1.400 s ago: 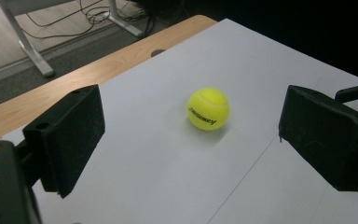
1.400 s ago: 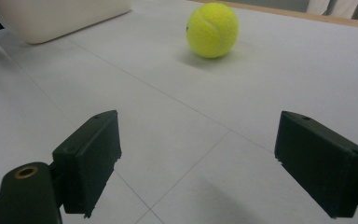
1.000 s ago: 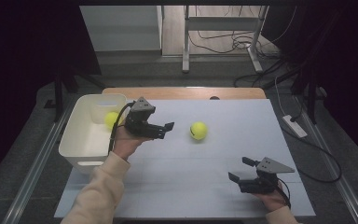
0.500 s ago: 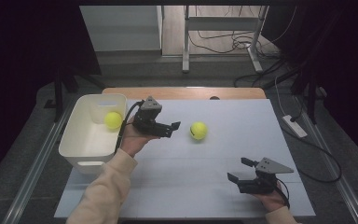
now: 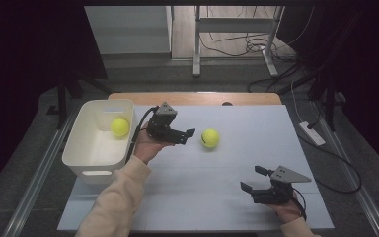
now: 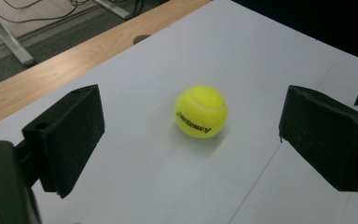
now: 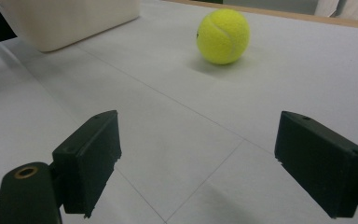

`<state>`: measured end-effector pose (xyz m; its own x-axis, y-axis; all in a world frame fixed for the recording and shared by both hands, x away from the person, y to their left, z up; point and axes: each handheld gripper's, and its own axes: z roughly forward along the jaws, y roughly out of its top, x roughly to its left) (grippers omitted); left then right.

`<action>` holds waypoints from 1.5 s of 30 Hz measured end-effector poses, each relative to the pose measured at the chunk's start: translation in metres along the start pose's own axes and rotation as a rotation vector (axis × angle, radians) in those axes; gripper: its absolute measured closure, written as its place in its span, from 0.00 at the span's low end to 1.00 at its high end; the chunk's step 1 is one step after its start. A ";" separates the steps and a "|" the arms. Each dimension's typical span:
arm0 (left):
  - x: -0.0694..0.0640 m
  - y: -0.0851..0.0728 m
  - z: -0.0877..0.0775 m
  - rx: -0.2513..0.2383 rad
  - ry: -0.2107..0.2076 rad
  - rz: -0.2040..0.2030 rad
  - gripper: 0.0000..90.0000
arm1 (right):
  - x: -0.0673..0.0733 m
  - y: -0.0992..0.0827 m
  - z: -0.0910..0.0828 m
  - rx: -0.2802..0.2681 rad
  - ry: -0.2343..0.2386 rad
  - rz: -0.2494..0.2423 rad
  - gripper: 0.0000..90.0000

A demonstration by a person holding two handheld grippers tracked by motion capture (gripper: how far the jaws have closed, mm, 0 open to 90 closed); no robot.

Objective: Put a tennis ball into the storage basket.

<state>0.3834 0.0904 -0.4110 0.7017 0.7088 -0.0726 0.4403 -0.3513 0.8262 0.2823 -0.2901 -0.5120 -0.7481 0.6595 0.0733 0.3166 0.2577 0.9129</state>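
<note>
1. I saw a grey floor (image 5: 143, 69) beyond the table, dark on both sides.
2. A metal frame leg (image 5: 196, 44) stood there, with loose cables (image 5: 237, 47) around it.
3. A white power strip (image 5: 312, 133) lay at the right.

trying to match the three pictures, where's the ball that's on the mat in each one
High view: the ball lies mid-mat, just right of the left tool.
Left gripper view: the ball sits centre frame, ahead of and between the open jaws.
Right gripper view: the ball is at top, right of centre, far ahead of the jaws.
Shared landmark: the wooden table edge beyond the ball.
</note>
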 end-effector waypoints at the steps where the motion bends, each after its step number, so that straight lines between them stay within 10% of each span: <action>1: 0.000 0.000 0.002 0.001 0.000 -0.005 0.08 | 0.000 0.000 0.000 -0.001 0.001 0.001 0.16; 45: 0.003 0.006 0.057 0.100 -0.041 -0.003 0.07 | 0.001 0.003 0.007 0.009 0.021 -0.014 0.16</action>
<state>0.4200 0.0554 -0.4386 0.7217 0.6850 -0.0997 0.4949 -0.4099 0.7662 0.2869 -0.2841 -0.5121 -0.7646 0.6408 0.0689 0.3109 0.2731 0.9103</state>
